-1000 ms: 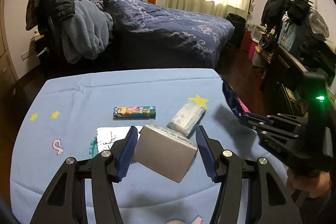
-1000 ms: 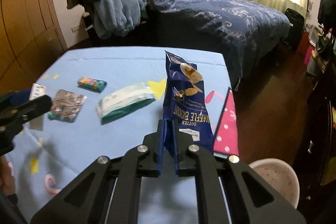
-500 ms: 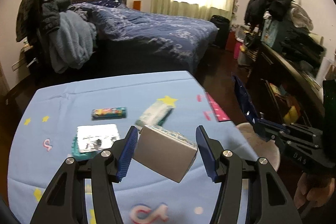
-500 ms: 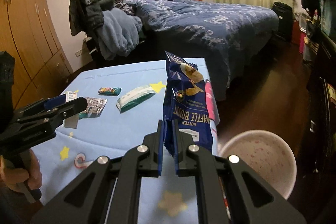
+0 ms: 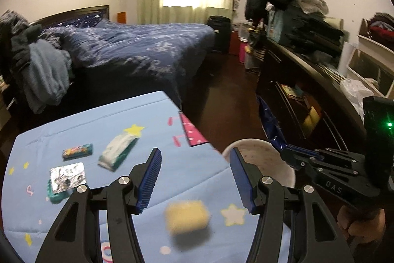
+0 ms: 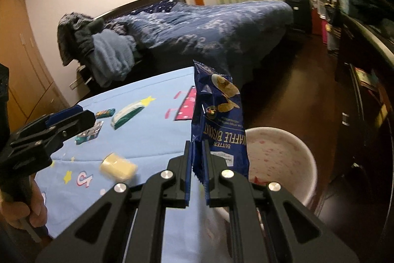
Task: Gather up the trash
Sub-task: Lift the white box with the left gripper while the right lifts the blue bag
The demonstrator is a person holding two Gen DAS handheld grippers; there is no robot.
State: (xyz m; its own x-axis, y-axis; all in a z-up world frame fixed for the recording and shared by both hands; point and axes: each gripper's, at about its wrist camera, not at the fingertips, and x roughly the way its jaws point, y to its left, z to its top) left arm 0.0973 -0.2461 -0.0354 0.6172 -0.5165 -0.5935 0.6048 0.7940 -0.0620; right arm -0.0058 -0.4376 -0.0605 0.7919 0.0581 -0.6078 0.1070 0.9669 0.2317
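My left gripper (image 5: 195,178) is open and empty above the blue table (image 5: 103,122). Below it a small box (image 5: 186,215), blurred and yellowish, is off the jaws; it also shows in the right wrist view (image 6: 117,167), over the table near its edge. My right gripper (image 6: 198,170) is shut on a blue waffle biscuit bag (image 6: 219,115), held upright beside the white bin (image 6: 295,147). The bin (image 5: 258,162) stands on the floor just off the table's right edge.
On the table lie a tissue pack (image 5: 118,152), a small colourful pack (image 5: 77,152) and a foil blister pack (image 5: 67,176). A bed (image 5: 138,53) stands behind. A dark dresser (image 5: 307,80) piled with clothes lines the right side.
My left gripper opened and let go of the box, which is now falling below the jaws. Both grippers swung right toward the bin. The right gripper still holds the bag.
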